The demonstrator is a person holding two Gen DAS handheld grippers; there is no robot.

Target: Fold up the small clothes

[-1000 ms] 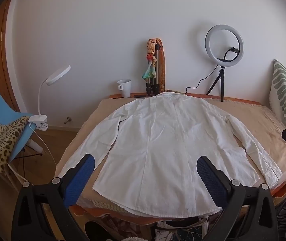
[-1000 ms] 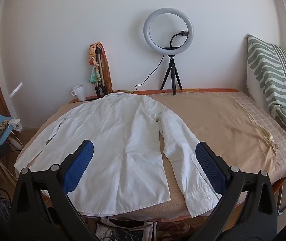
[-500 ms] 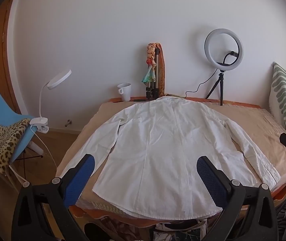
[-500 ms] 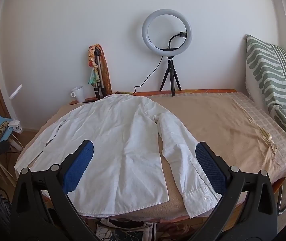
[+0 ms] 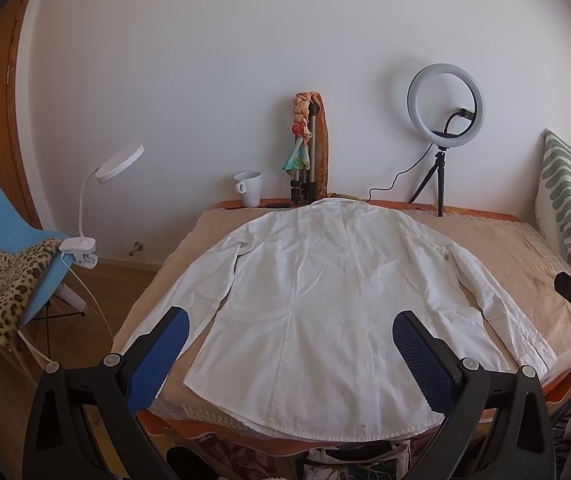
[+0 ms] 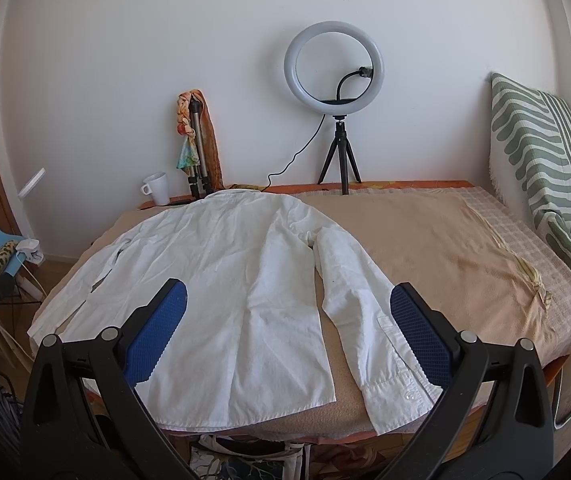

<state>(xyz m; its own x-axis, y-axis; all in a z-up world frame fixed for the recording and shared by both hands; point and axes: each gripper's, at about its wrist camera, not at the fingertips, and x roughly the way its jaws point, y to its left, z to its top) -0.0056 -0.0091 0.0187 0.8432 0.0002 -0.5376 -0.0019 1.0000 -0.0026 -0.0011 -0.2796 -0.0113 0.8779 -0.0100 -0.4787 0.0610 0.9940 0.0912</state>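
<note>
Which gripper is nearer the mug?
Left. The left gripper hangs over the shirt's hem, straight out from the mug; the right gripper sits off toward the right sleeve, with the mug far to its left.

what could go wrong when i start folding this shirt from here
Three risks, as judgements:
1. The white shirt has its hem at the near edge of the bed; a tug might slide it off.
2. The right sleeve cuff also lies at that edge and may drop when lifted.
3. The collar lies close to the white mug and tripod; pushing fabric forward might knock them.
</note>
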